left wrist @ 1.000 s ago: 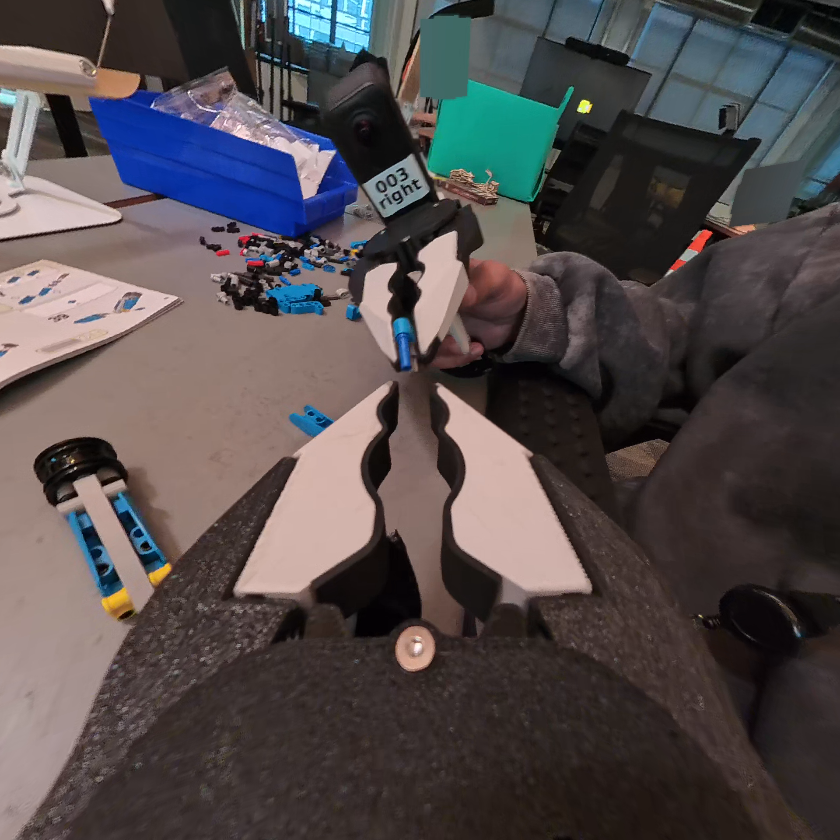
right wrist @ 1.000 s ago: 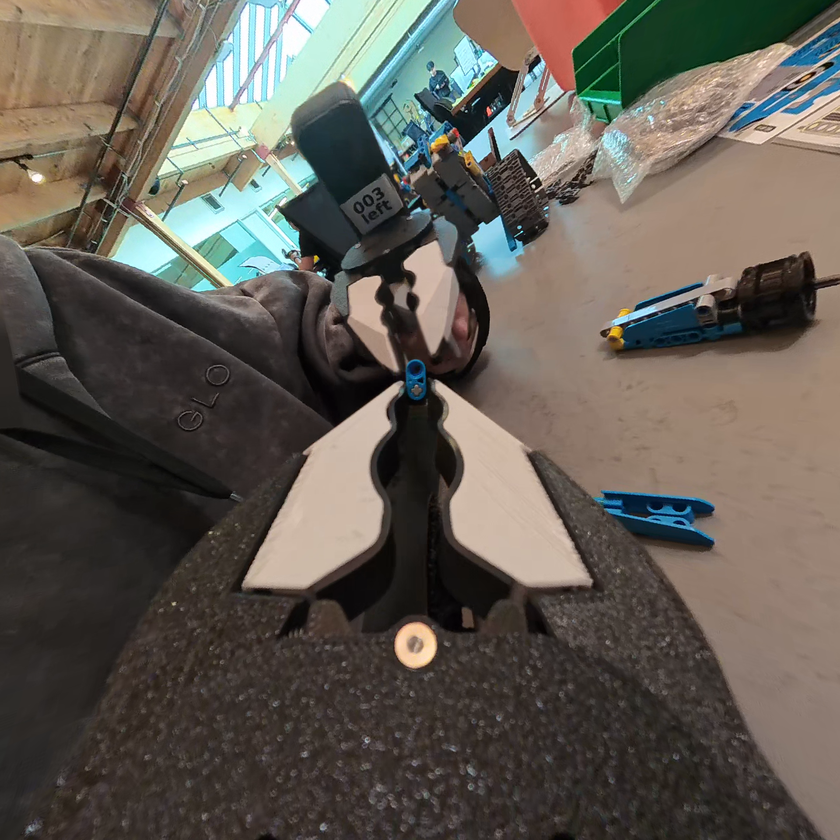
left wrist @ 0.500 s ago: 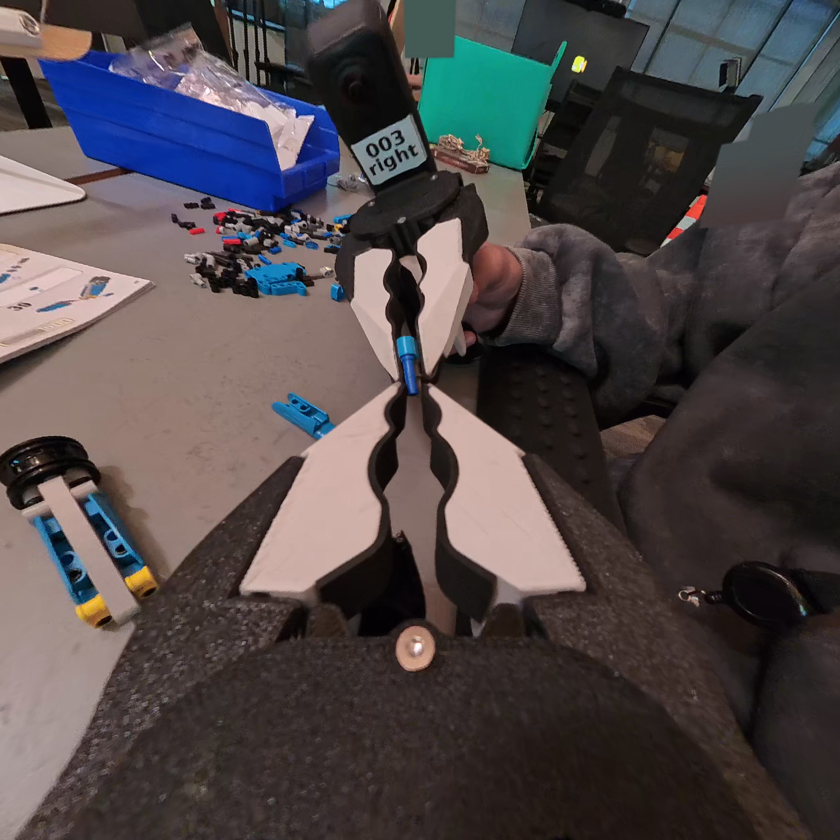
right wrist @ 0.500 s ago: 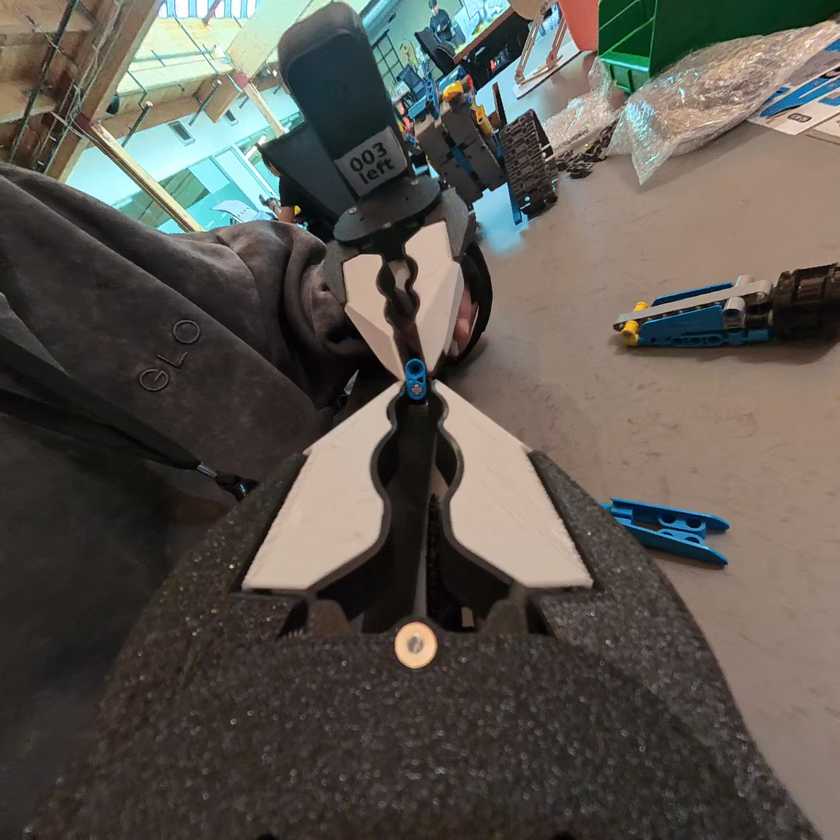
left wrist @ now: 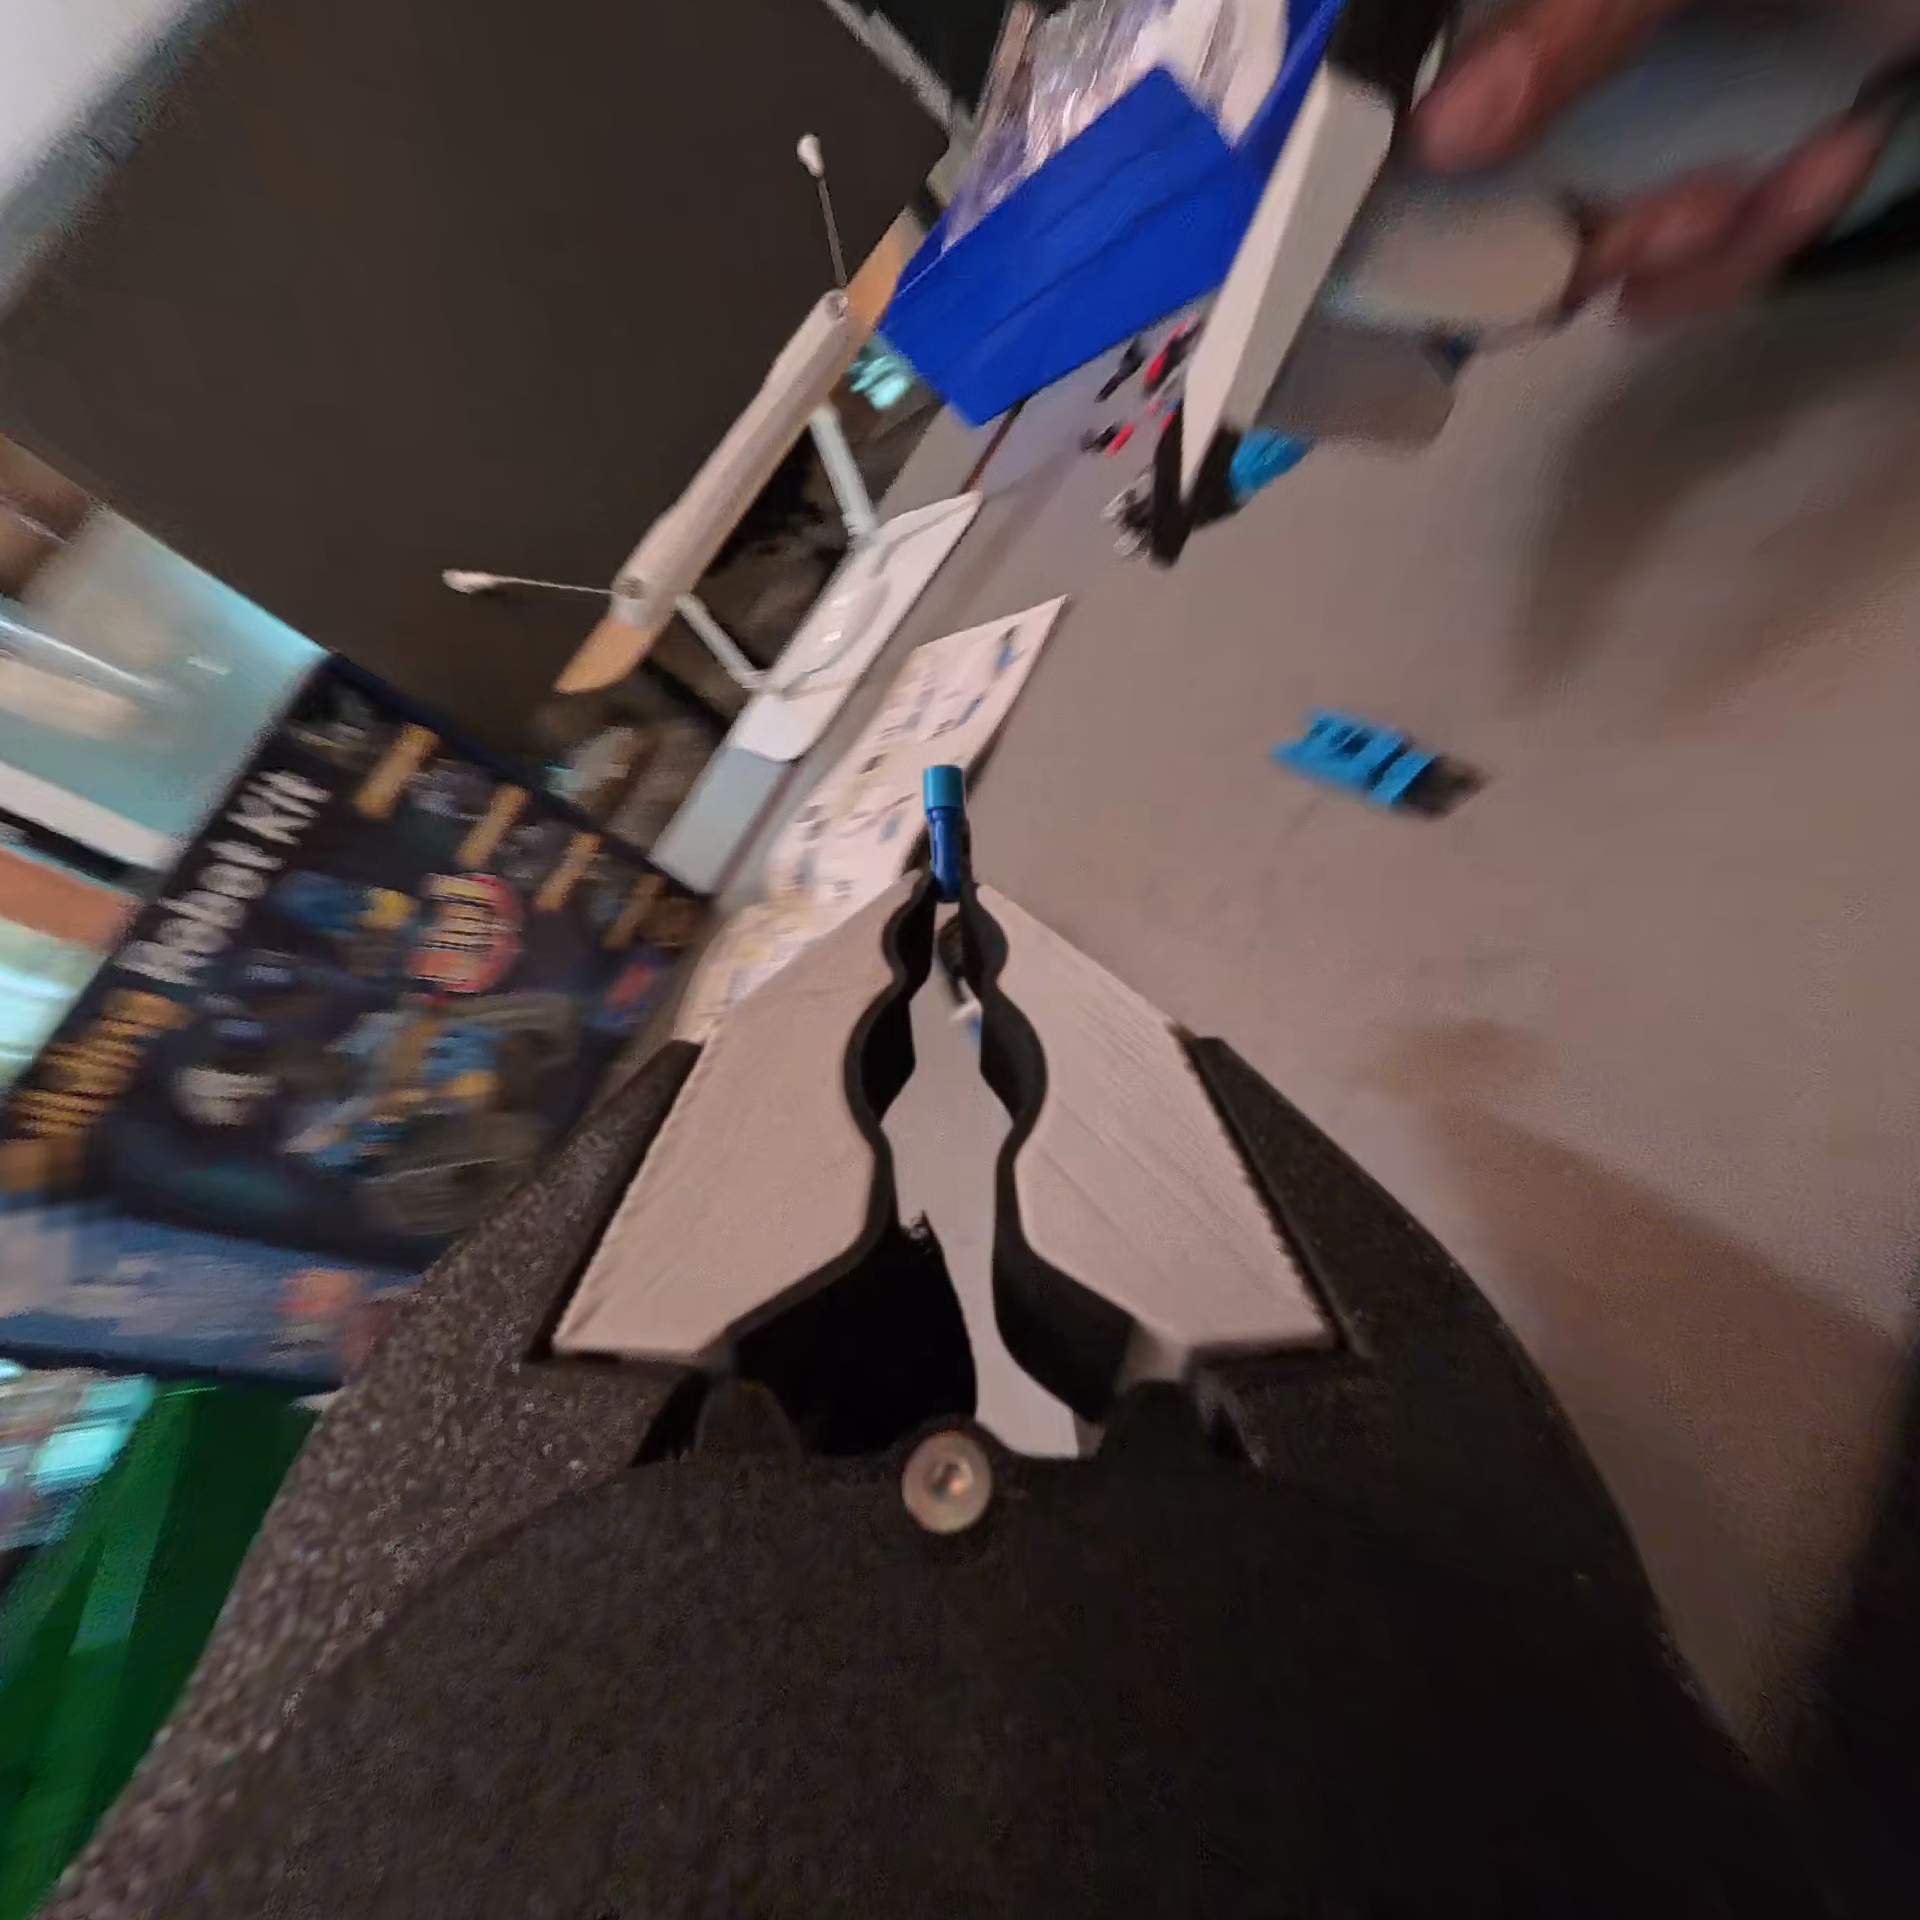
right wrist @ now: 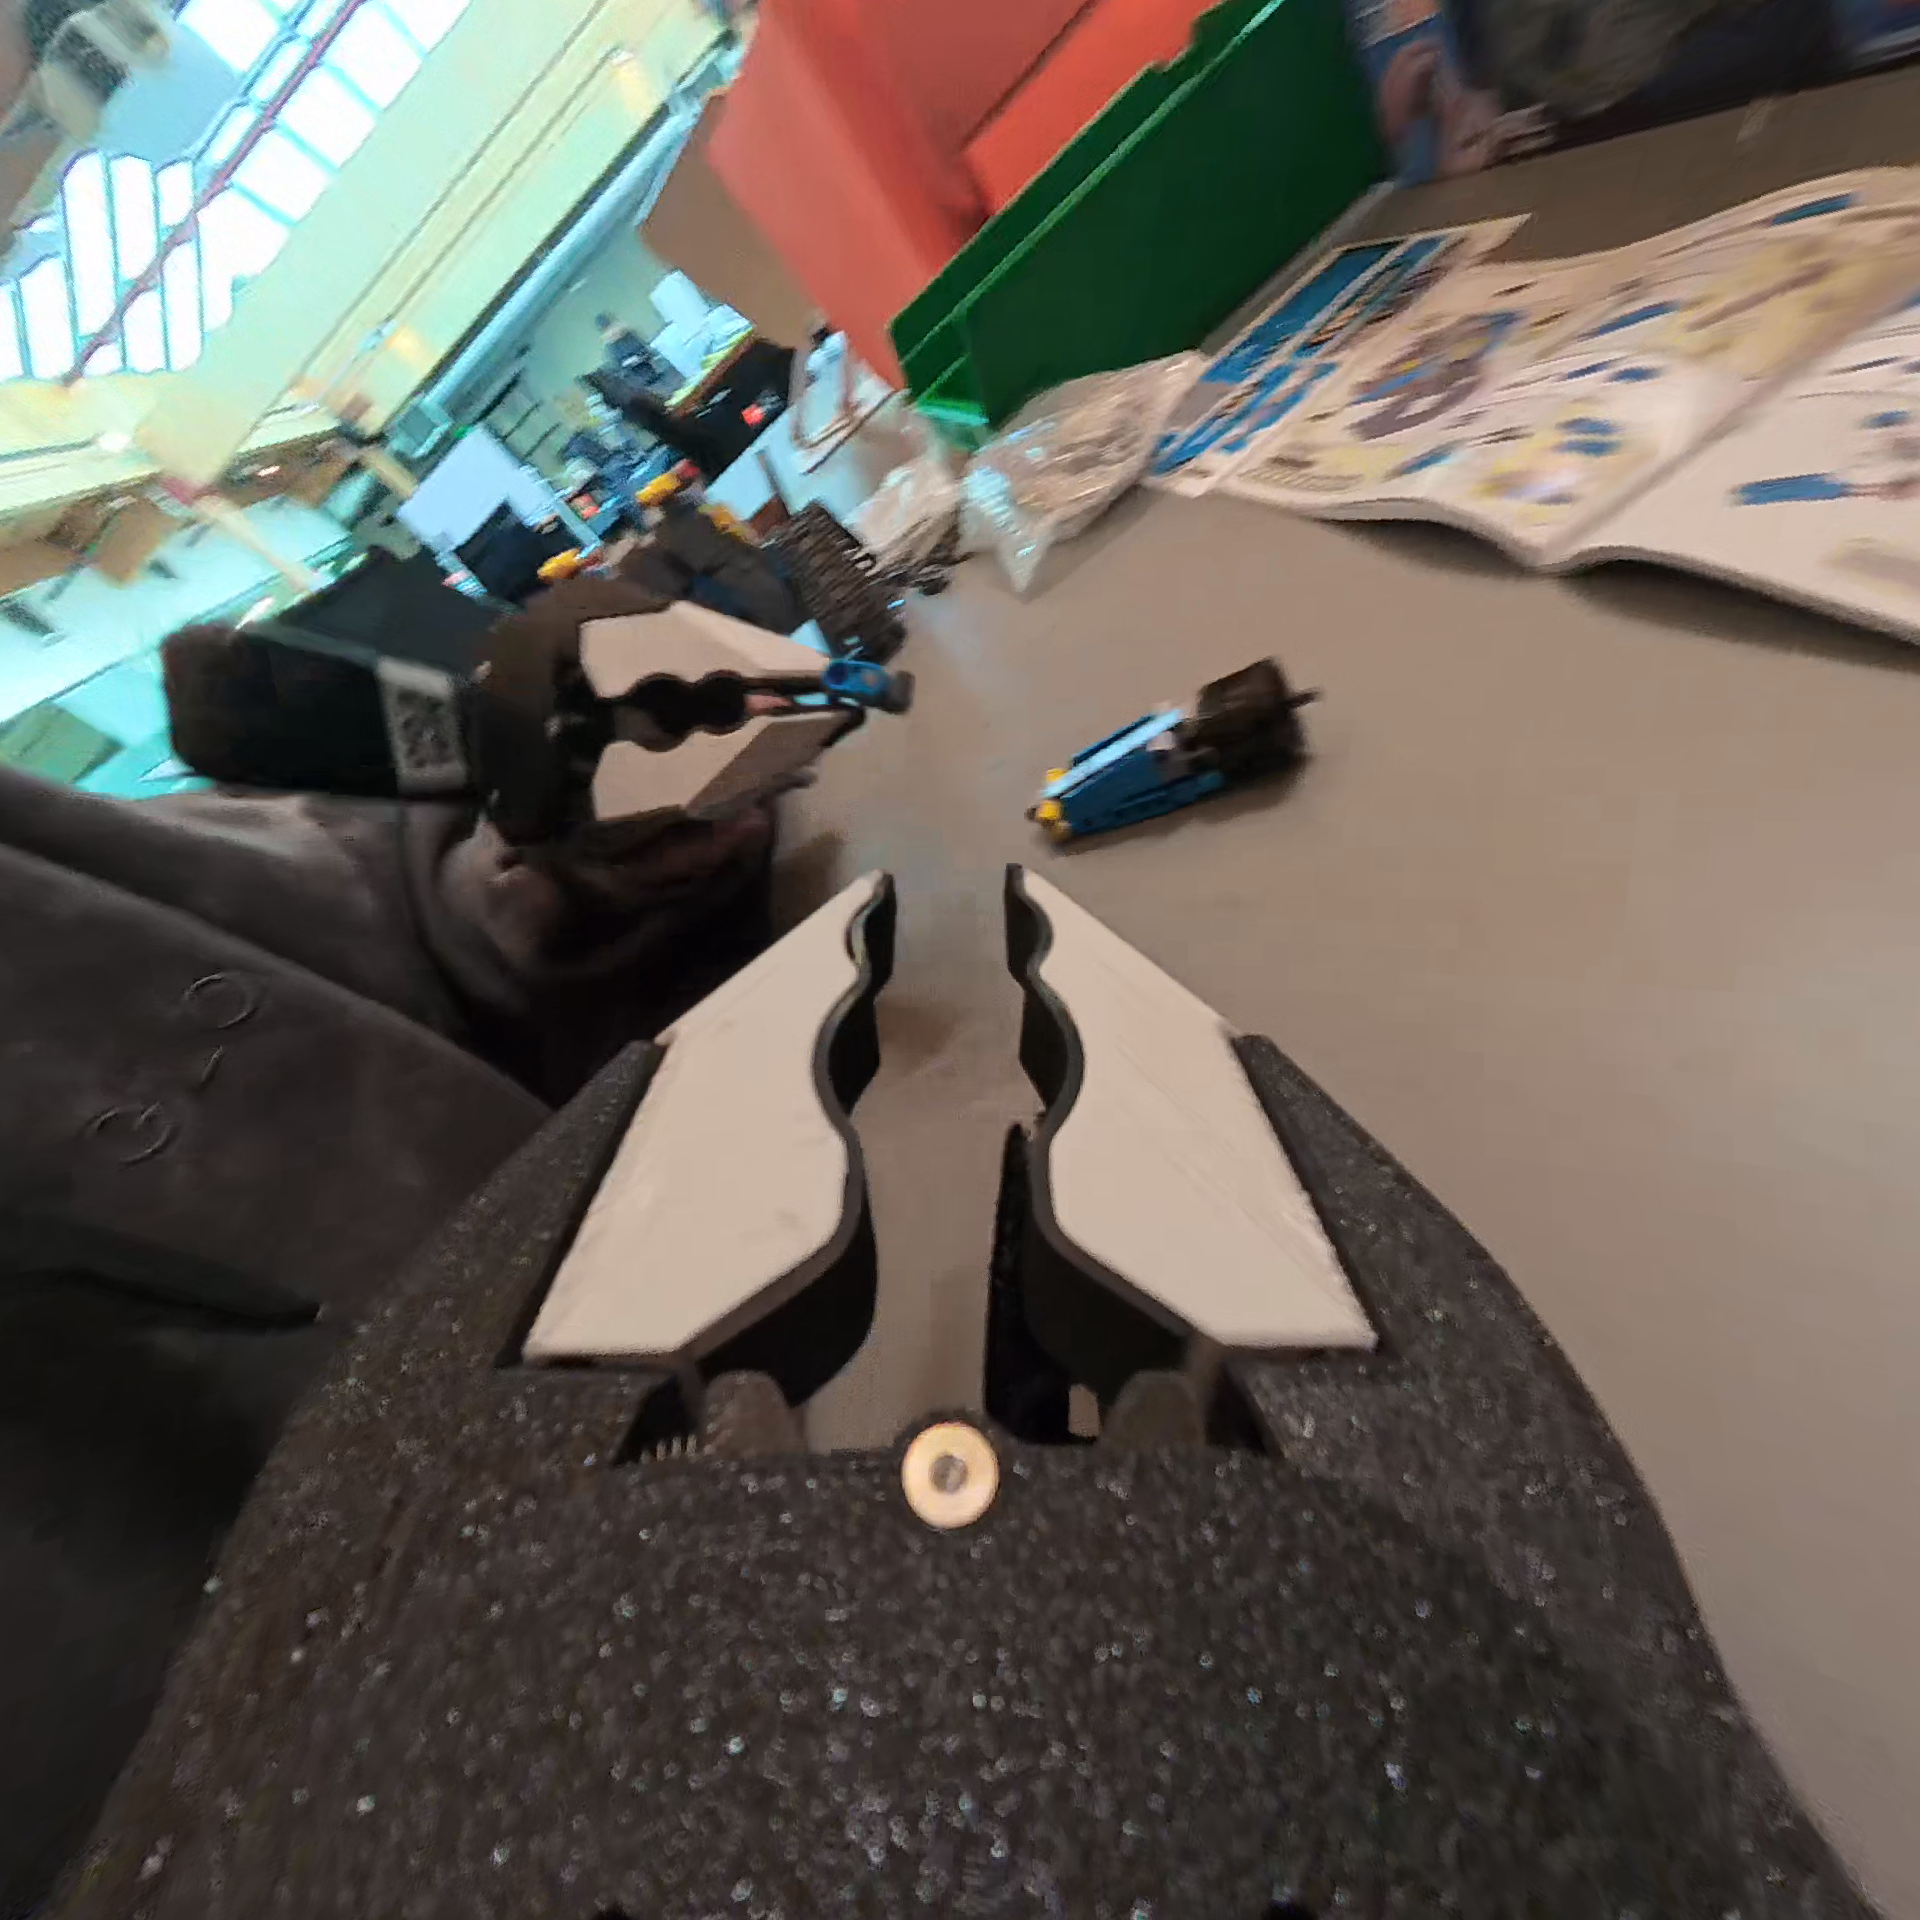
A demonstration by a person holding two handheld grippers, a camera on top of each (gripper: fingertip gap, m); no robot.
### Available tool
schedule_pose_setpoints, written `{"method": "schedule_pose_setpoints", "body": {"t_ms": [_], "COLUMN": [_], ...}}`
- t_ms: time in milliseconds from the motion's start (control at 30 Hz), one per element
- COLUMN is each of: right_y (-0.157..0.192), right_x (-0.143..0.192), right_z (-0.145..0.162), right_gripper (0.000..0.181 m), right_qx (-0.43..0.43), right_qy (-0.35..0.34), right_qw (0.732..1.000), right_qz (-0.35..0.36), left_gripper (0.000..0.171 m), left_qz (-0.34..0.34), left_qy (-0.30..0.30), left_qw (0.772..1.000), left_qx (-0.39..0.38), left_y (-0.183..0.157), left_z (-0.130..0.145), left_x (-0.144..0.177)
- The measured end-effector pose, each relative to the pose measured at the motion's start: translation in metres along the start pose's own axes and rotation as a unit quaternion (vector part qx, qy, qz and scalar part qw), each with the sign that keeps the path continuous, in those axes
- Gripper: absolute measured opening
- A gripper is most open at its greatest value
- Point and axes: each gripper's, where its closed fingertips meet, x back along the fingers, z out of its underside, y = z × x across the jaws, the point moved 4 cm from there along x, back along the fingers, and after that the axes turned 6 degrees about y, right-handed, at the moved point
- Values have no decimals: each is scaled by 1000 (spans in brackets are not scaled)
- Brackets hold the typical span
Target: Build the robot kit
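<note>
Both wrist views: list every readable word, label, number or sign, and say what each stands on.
Dark printed box: large lettering, motion-blurred, left unquoted.
Instruction booklet: printed diagrams, any text too small and blurred.
Sticker on the left claw: square code pattern only, no readable words.
Grey sleeve: embossed marks, blurred.
Nothing else bears legible writing.

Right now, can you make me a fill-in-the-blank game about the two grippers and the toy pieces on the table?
1. The left gripper is pinching a small ____ pin.
2. The right gripper has its jaws ____ and holds nothing.
3. The toy part lying on the table is mostly blue and ____.
4. The big bin behind the booklets is ____.

Missing words: blue; open; black; green
</note>
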Motion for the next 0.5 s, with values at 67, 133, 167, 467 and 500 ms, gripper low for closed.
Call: {"method": "schedule_pose_setpoints", "body": {"t_ms": [67,133,167,467,500], "right_y": [-7,-8,-7,1,3], "right_x": [7,11,12,-1,-4], "right_z": [-3,-8,-9,-2,-2], "right_gripper": [20,20,20,24,26], "right_qx": [-7,-16,-21,4,16], "right_qy": [-14,-32,-38,-3,1], "right_qw": [1000,999,999,1000,1000], "right_qz": [19,10,1,-21,-19], "left_gripper": [3,3,3,3,3], "left_qz": [-42,-42,-43,-80,-83], "left_qy": [19,24,21,-22,-24], "left_qw": [997,995,995,982,980], "left_qx": [-69,-84,-84,-168,-177], "left_y": [2,0,-1,-11,-12], "left_z": [7,8,7,-11,-12], "left_x": [-4,-8,-8,-2,-1]}}
